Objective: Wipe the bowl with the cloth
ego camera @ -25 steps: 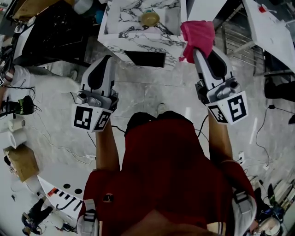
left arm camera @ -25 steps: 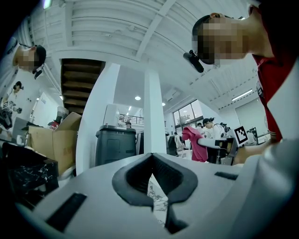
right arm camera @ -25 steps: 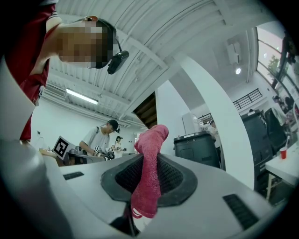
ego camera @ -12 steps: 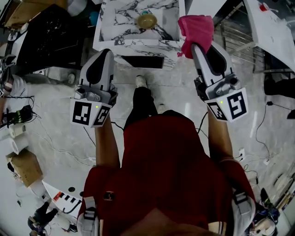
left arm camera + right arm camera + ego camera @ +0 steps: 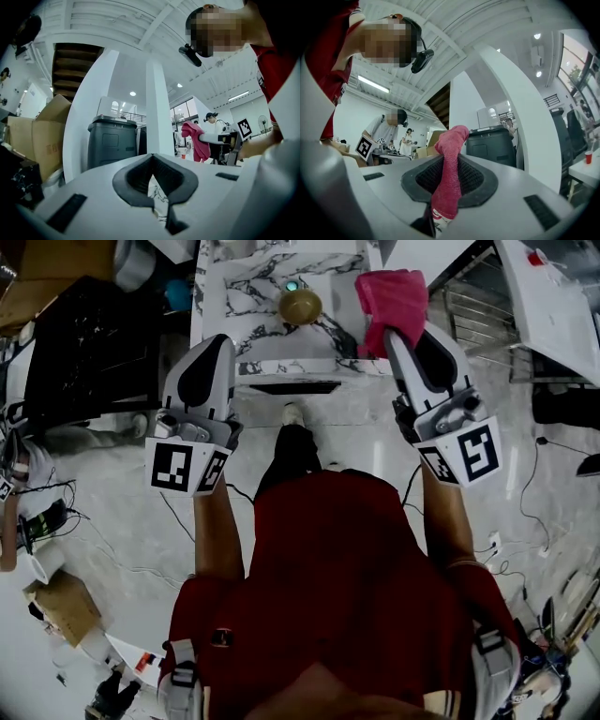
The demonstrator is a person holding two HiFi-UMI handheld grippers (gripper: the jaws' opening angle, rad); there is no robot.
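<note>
The step in hand looks like the carry to the work spot, with wiping not begun. The right gripper (image 5: 397,332) is clamped on the cloth (image 5: 397,298), a pink wad bunched beyond its tips, with one strip pinched between the jaws in the right gripper view. The left gripper (image 5: 217,341) has its jaws together on nothing, as the left gripper view confirms. The bowl (image 5: 300,306) sits upright on the table (image 5: 246,298), apart from both grippers and roughly between their lines, a little nearer the right one.

Next, I judge, the left gripper must open and steady the bowl by its rim; the right must then lower the cloth into the bowl and sweep it round (a loose wad may drag the bowl if nothing holds it).

The table's near edge (image 5: 309,367) lies just ahead of both tips; the bowl stands back from it, with bare marble on either side. A small teal thing (image 5: 292,285) sits just behind the bowl, so sweeps should stay short of it. A dark crate (image 5: 84,343) bounds the left, a railing (image 5: 478,306) the right; the floor between is open.
</note>
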